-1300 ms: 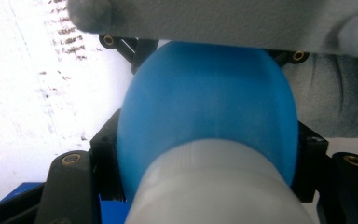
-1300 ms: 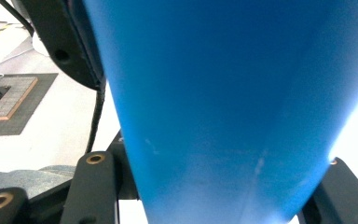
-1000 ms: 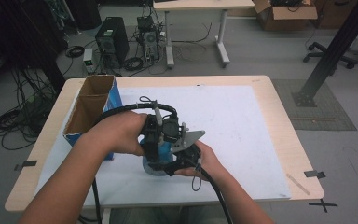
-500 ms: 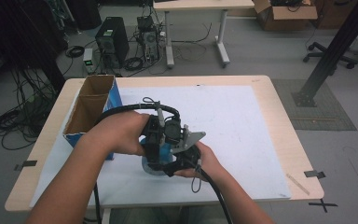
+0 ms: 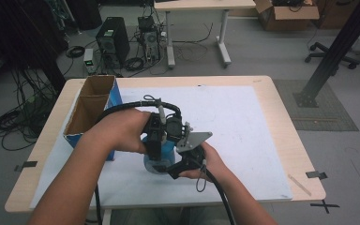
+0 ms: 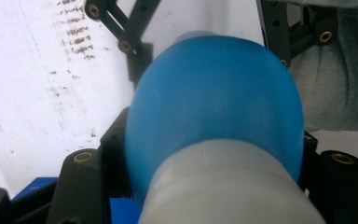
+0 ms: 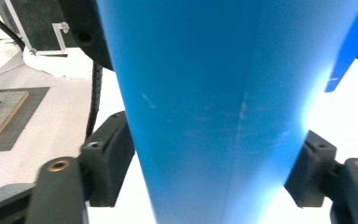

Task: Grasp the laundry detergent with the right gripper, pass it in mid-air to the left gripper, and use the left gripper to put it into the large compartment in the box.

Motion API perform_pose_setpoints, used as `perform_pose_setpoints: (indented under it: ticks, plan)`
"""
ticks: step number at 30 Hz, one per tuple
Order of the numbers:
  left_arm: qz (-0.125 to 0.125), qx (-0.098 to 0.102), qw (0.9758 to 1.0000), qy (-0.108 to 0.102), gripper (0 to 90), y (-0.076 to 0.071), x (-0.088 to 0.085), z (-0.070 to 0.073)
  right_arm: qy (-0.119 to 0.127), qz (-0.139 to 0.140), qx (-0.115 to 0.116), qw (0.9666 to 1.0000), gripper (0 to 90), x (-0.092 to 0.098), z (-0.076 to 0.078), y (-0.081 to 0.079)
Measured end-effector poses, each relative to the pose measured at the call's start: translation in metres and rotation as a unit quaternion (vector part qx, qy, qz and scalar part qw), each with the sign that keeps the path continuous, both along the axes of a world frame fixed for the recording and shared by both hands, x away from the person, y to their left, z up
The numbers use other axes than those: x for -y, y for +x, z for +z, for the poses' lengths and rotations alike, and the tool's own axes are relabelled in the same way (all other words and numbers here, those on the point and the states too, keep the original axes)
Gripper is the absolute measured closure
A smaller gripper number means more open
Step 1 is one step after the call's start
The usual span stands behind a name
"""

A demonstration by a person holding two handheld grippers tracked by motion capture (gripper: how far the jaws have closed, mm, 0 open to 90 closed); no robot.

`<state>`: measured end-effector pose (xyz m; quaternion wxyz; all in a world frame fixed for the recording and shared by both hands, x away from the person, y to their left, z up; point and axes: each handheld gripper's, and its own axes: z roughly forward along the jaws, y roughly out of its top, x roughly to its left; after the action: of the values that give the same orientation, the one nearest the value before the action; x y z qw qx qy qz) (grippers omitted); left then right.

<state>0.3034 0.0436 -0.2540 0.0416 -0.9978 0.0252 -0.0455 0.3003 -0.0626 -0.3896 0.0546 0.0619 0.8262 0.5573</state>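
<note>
A blue bottle with a pale grey cap is held over the white sheet between both hands. My left gripper comes down from above and is shut on the bottle near its cap. My right gripper reaches in from the right. Its jaws have just been opening and now stand open, close on either side of the bottle's blue body. The bottle's lower part is hidden behind the grippers in the high view.
An open cardboard box with blue sides stands at the table's left, close to my left hand. A white sheet covers most of the wooden table. Cables trail from both grippers toward the front edge.
</note>
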Motion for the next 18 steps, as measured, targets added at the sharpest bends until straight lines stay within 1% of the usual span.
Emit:
perform_pose_setpoints:
  ticks: [1,2,3,5,7,8,11,12,14,15,16,17,18]
  plan:
    - [0.001,-0.001,1.0000,0.001,38.7,0.000,0.000,0.000,0.000,0.000,0.000,1.0000,25.4,0.000,0.000,0.000]
    - [0.004,-0.003,1.0000,0.002,38.6,0.001,0.001,-0.001,0.002,-0.005,-0.001,1.0000,21.1,0.002,-0.001,0.000]
    - [0.003,-0.003,1.0000,0.002,38.6,0.002,0.001,-0.001,0.002,-0.005,0.000,1.0000,19.6,0.002,-0.001,0.001]
    - [0.004,-0.003,1.0000,0.004,38.6,0.003,0.001,-0.001,-0.005,-0.014,0.002,0.9999,13.3,0.002,-0.001,0.000]
    - [0.008,-0.004,1.0000,0.003,38.6,0.003,0.001,-0.002,-0.007,-0.014,-0.001,0.9999,12.2,0.003,-0.001,0.000]
    - [0.006,-0.003,1.0000,0.003,38.6,0.004,0.001,-0.001,-0.006,-0.014,-0.002,0.9999,11.2,0.004,-0.001,-0.001]
    - [0.011,-0.004,0.9999,0.002,38.6,0.005,0.001,0.000,-0.008,-0.018,-0.004,0.9998,5.2,0.010,0.002,-0.002]
    - [0.014,-0.005,0.9999,0.002,38.6,0.006,0.001,0.001,-0.008,-0.018,-0.004,0.9998,5.2,0.010,0.002,-0.002]
    - [0.028,-0.009,0.9995,-0.005,38.5,0.009,-0.002,0.005,-0.007,-0.015,-0.010,0.9998,1.3,0.017,0.006,-0.001]
    - [0.028,-0.009,0.9995,-0.005,38.5,0.009,-0.002,0.005,-0.007,-0.015,-0.010,0.9998,1.3,0.017,0.006,-0.001]
    - [0.036,-0.010,0.9993,-0.007,38.5,0.010,-0.003,0.006,-0.011,-0.020,-0.009,0.9997,1.2,0.020,0.007,-0.001]
    - [0.038,-0.009,0.9992,-0.007,38.5,0.011,-0.003,0.008,-0.016,-0.026,-0.009,0.9995,1.2,0.023,0.008,0.000]
    - [0.046,-0.010,0.9989,-0.008,38.5,0.012,-0.004,0.009,-0.026,-0.039,-0.011,0.9988,1.2,0.029,0.010,0.001]
